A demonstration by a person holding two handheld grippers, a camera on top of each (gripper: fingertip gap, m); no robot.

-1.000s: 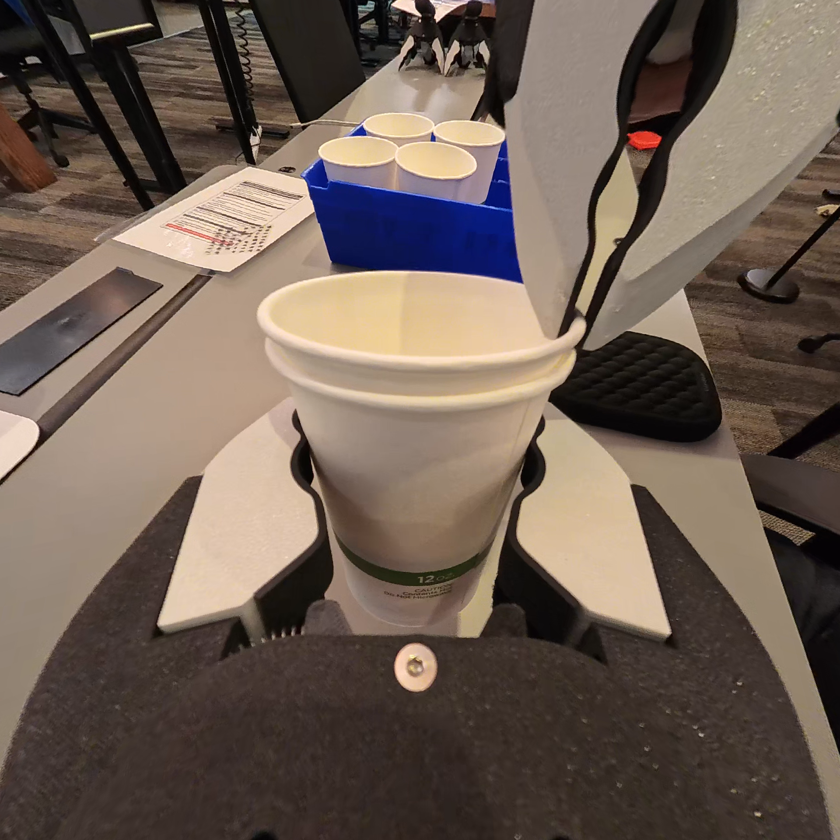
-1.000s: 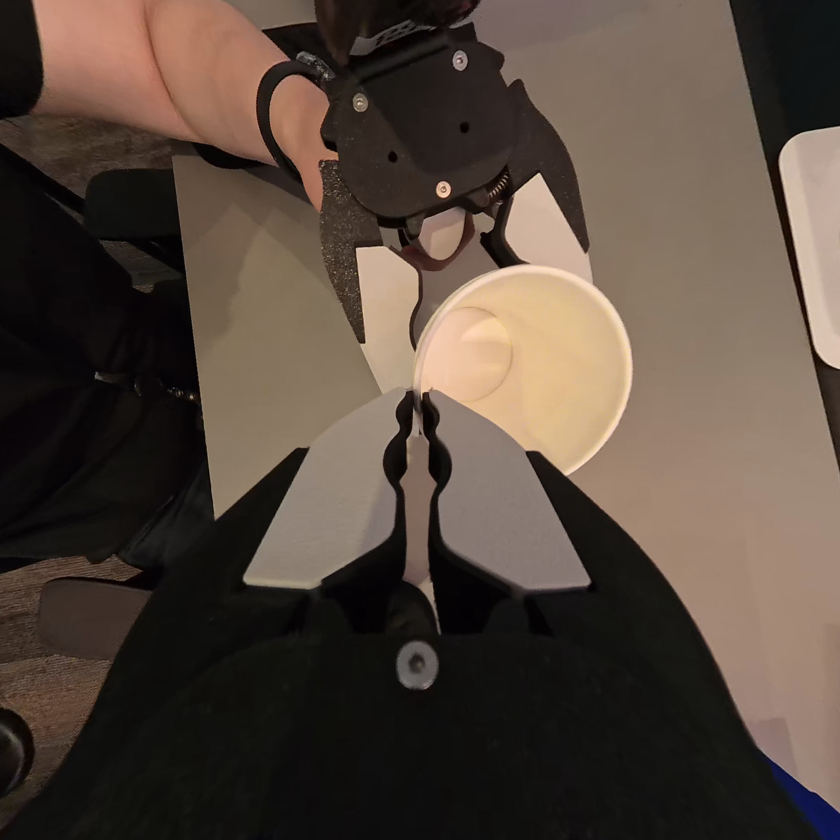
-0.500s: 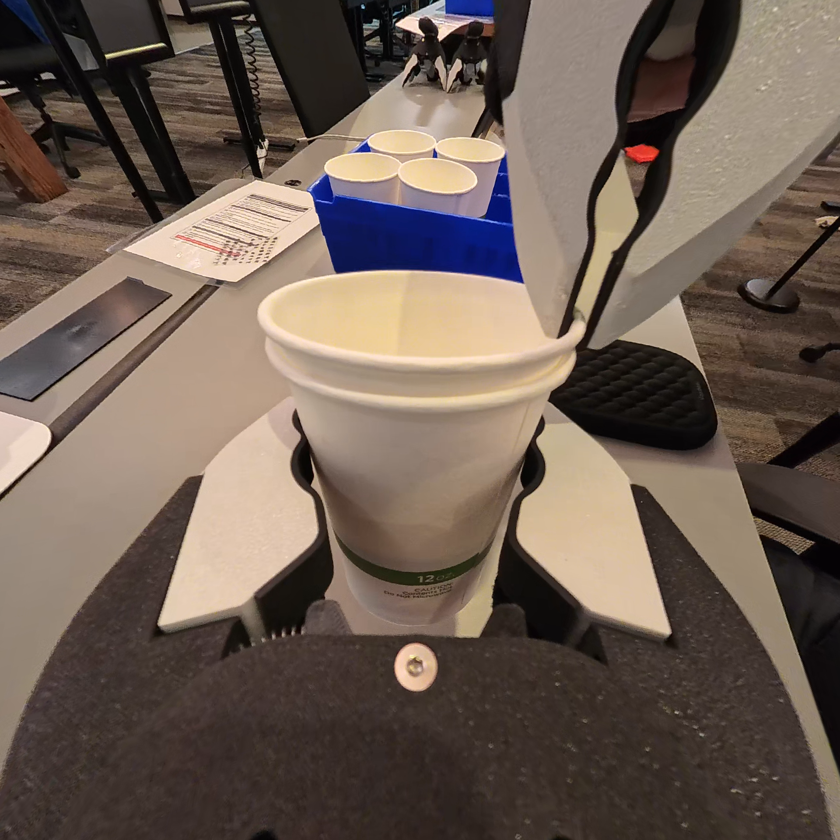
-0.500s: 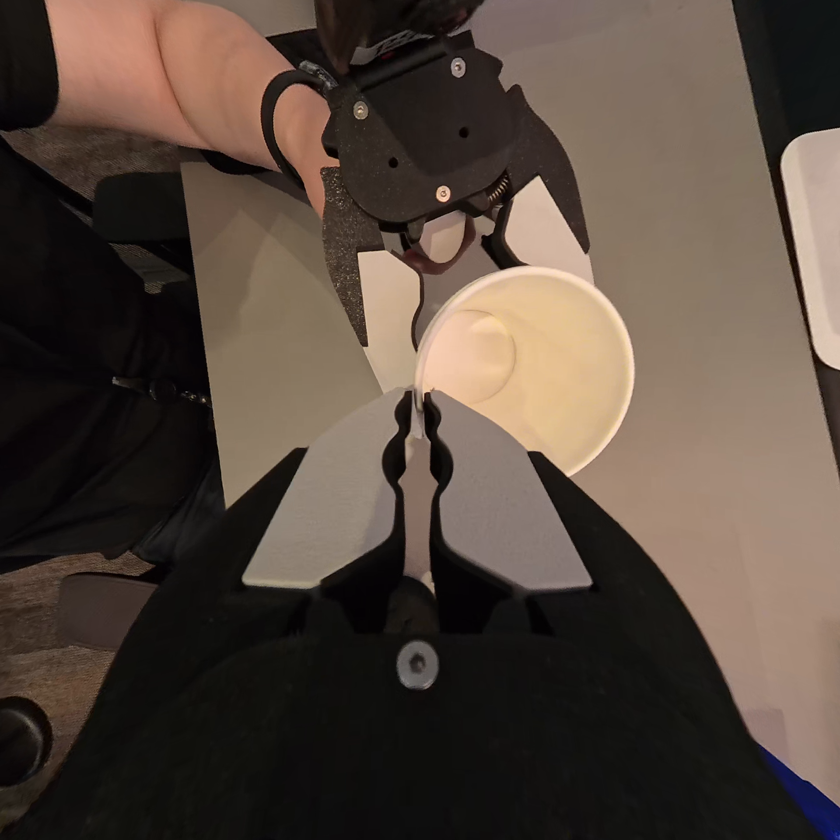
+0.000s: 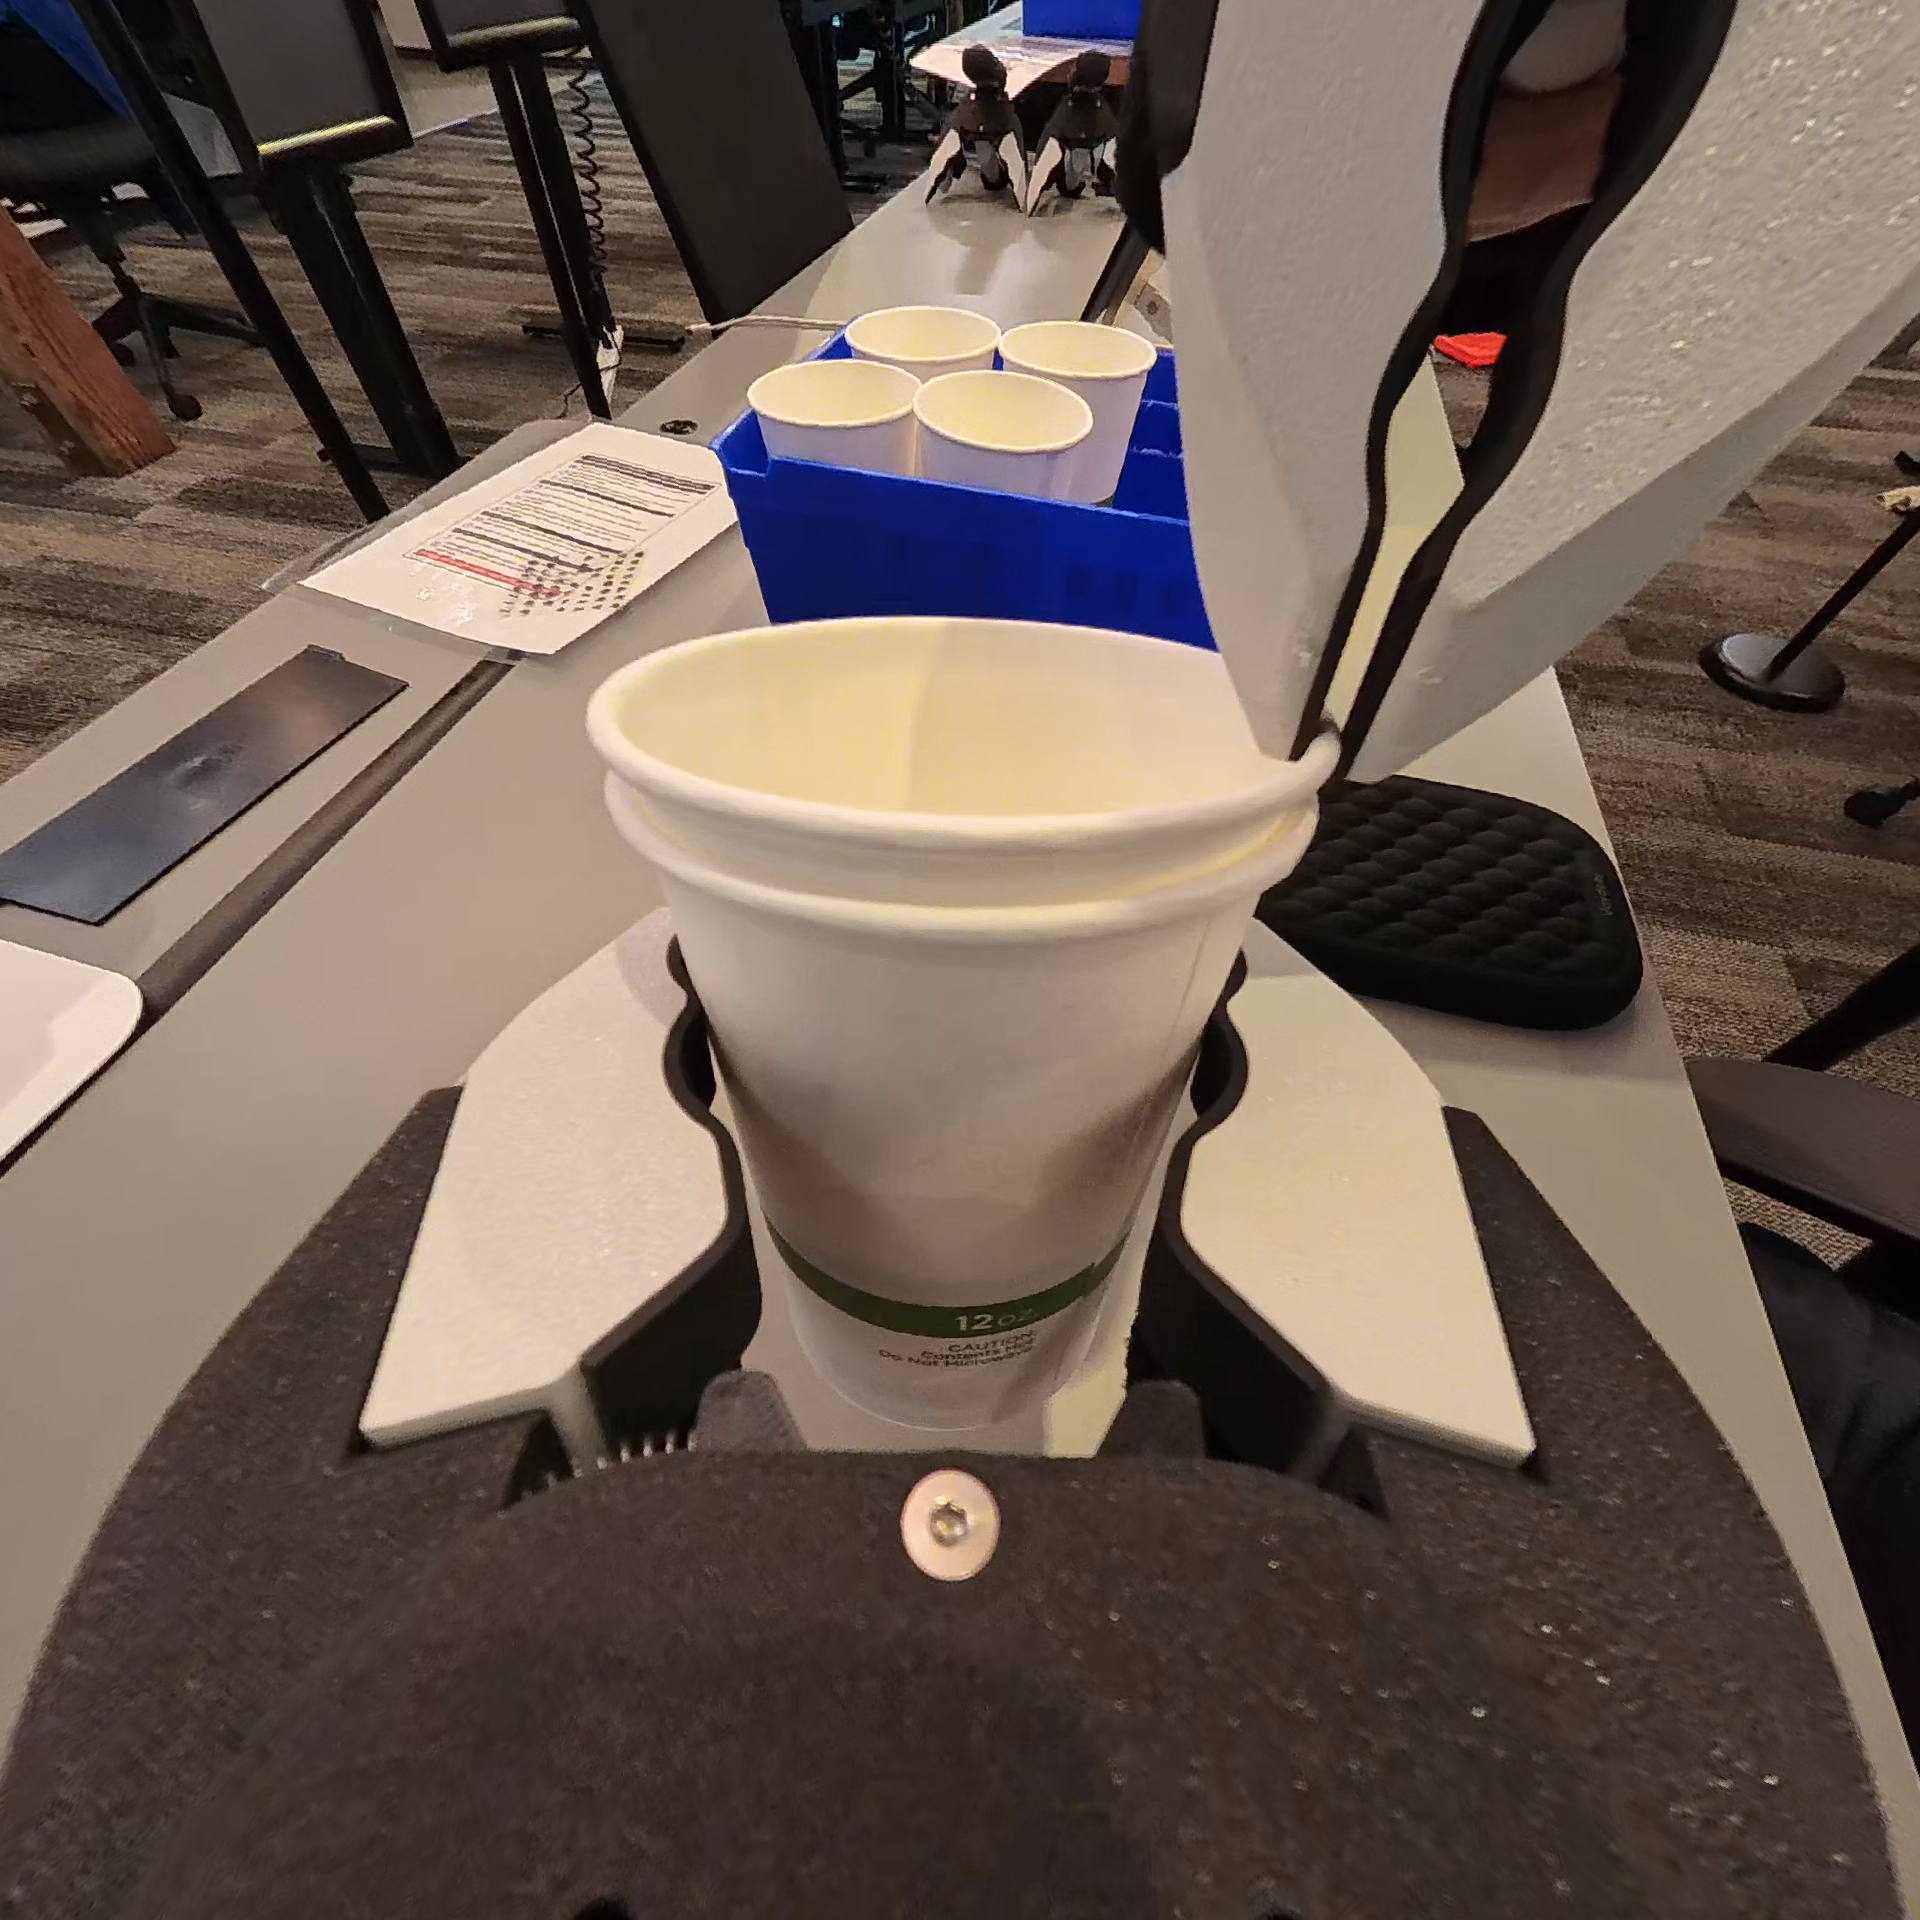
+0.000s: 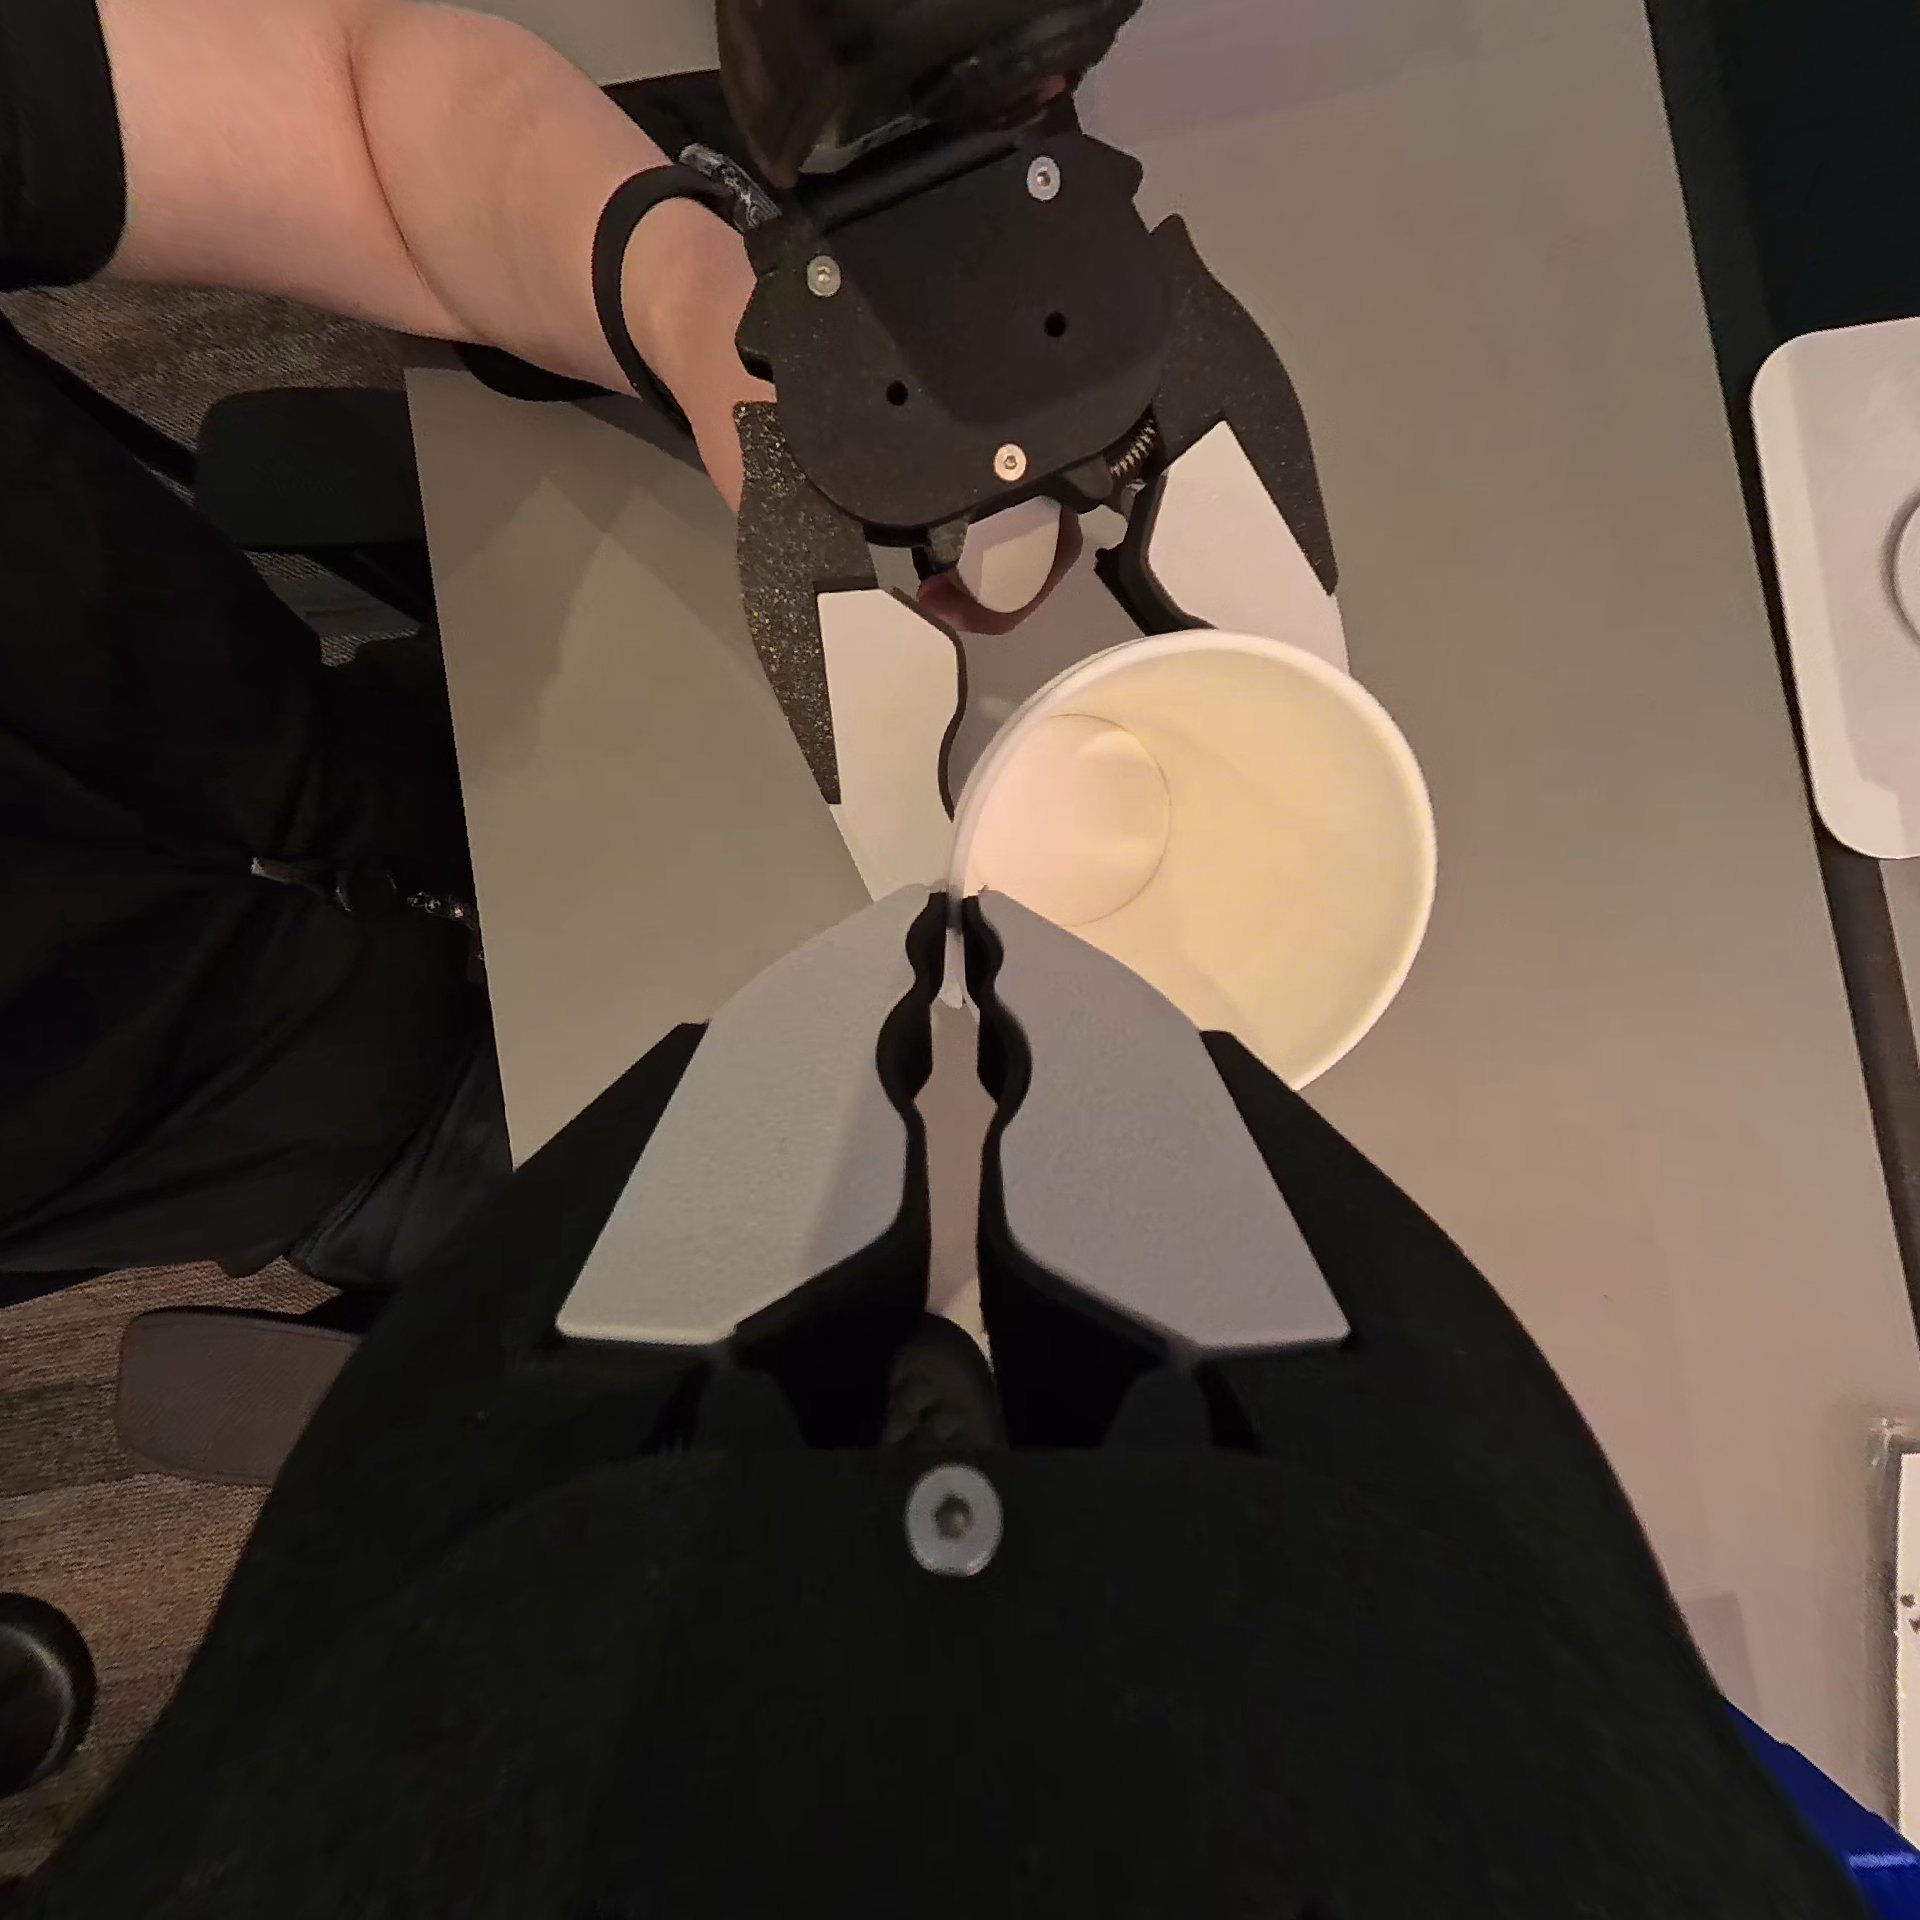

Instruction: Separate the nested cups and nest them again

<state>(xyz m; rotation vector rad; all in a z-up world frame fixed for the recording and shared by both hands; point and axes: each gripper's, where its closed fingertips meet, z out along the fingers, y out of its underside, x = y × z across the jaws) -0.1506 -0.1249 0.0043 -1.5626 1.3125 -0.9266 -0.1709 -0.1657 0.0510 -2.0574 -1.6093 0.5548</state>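
Left wrist view: the left claw (image 5: 951, 1122) is clamped around the lower wall of the outer cup (image 5: 956, 1091), holding it upright above the desk (image 5: 343, 997). This grip appears meant to anchor the outer cup so that the inner one can be drawn out. The inner cup (image 5: 935, 769) sits nested inside, its rim raised slightly above the outer rim and higher on the right side. There the right claw (image 5: 1325, 717) comes down from above and pinches the inner rim. Farther back, a blue bin (image 5: 935, 561) holds four more cups (image 5: 914, 416), beside a printed sheet (image 5: 530, 540). A black pad (image 5: 1455, 904) lies to the right.

Right wrist view: the right claw (image 6: 954, 914) is closed on the inner cup's (image 6: 1247, 862) rim, one finger inside the wall and one outside. Gripping only the rim leaves the outer cup free, which suits a straight upward pull. The left claw (image 6: 1049, 665) is visible below, around the cup wall, held by a hand (image 6: 675, 343).

Judgement: separation is at its start; the cups remain mostly nested. The thin rim may deform or slip under the pinch.
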